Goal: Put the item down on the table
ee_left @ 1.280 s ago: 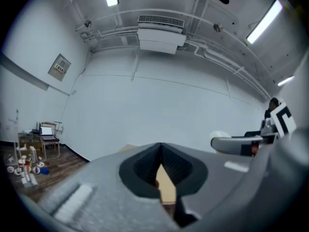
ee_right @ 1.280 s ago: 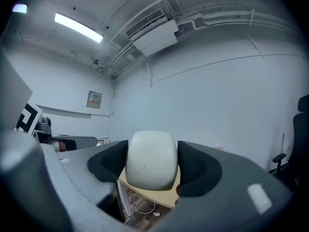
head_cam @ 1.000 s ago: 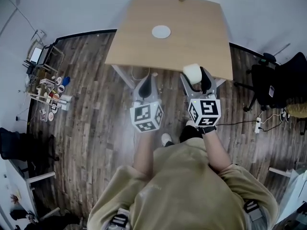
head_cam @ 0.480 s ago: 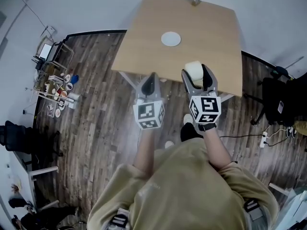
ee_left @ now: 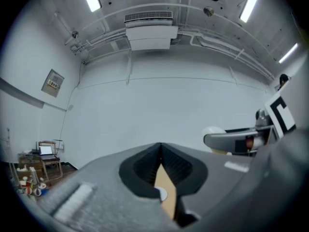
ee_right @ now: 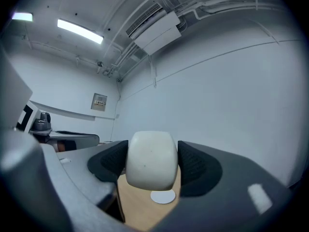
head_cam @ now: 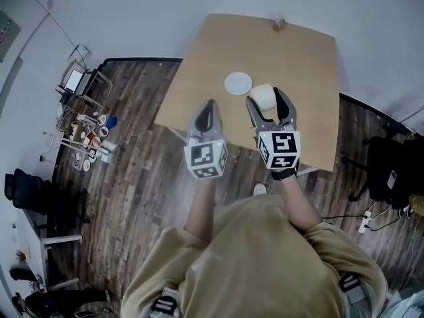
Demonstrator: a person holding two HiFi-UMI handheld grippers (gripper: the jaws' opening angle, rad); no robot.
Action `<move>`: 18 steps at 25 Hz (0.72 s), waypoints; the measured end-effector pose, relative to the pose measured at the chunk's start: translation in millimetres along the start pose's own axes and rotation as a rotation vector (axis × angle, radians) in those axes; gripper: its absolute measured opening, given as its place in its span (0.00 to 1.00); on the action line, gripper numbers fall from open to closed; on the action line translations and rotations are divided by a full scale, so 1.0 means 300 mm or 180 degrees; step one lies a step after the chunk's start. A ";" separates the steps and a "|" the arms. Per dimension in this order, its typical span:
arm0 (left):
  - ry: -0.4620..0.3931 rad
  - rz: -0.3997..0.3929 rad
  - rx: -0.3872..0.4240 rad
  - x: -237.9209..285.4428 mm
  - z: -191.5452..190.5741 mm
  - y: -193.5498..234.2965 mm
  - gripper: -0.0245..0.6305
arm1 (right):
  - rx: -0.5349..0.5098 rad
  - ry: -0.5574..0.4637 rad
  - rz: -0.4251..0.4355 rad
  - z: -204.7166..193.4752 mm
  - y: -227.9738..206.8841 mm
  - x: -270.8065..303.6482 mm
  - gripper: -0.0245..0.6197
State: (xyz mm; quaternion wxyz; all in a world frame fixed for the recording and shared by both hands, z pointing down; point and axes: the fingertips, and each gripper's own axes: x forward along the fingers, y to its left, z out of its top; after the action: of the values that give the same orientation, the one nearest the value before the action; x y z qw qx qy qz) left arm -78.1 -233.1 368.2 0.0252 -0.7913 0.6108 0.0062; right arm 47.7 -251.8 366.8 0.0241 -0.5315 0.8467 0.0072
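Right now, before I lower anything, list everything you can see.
table: one, light wood, ahead of the person
plate: one, white, on the table, just left of the cup
cup: one, white, held above the table
small thing: one, too small to identify, at the table's far edge
rack: one, cluttered, on the floor at left
chairs: two, black, one far left, one far right
power strip: one, white, on the floor at right
left tongs: shut, empty, over the table's near edge
right tongs: shut on the cup
shirt: beige, the person's own
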 end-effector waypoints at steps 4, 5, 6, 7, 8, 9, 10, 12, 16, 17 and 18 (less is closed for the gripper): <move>0.0030 0.0040 0.0027 0.131 -0.023 -0.051 0.04 | 0.0014 0.0033 0.0065 -0.024 -0.101 0.064 0.54; 0.0052 0.0050 0.0030 0.155 -0.040 -0.062 0.04 | 0.0018 0.0057 0.0083 -0.041 -0.119 0.076 0.54; 0.0085 0.0055 0.0028 0.176 -0.061 -0.072 0.04 | 0.0025 0.0086 0.0096 -0.060 -0.135 0.086 0.54; 0.0130 0.0052 0.0024 0.197 -0.086 -0.080 0.04 | 0.0037 0.0120 0.0105 -0.081 -0.150 0.099 0.54; 0.0182 0.0043 0.0013 0.220 -0.111 -0.085 0.04 | 0.0056 0.0163 0.0113 -0.104 -0.163 0.114 0.54; 0.0236 0.0032 -0.0006 0.243 -0.137 -0.087 0.04 | 0.0077 0.0213 0.0121 -0.129 -0.175 0.131 0.54; 0.0289 0.0024 -0.0031 0.265 -0.162 -0.086 0.04 | 0.0099 0.0268 0.0128 -0.154 -0.184 0.149 0.54; 0.0395 0.0014 -0.0067 0.313 -0.214 -0.073 0.04 | 0.0130 0.0363 0.0130 -0.206 -0.200 0.190 0.54; 0.0540 -0.0005 -0.0113 0.444 -0.303 -0.023 0.04 | 0.0140 0.0488 0.0102 -0.292 -0.244 0.307 0.54; 0.0568 -0.0001 -0.0126 0.481 -0.323 -0.006 0.04 | 0.0136 0.0529 0.0094 -0.313 -0.257 0.343 0.54; 0.0601 0.0002 -0.0140 0.517 -0.341 0.010 0.04 | 0.0137 0.0579 0.0084 -0.335 -0.271 0.379 0.54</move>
State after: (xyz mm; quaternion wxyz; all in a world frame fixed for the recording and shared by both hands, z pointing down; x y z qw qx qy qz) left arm -43.8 -388.7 464.1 -0.0498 -0.7886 0.6105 -0.0550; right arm 68.3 -393.3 462.9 -0.0416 -0.5182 0.8522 -0.0589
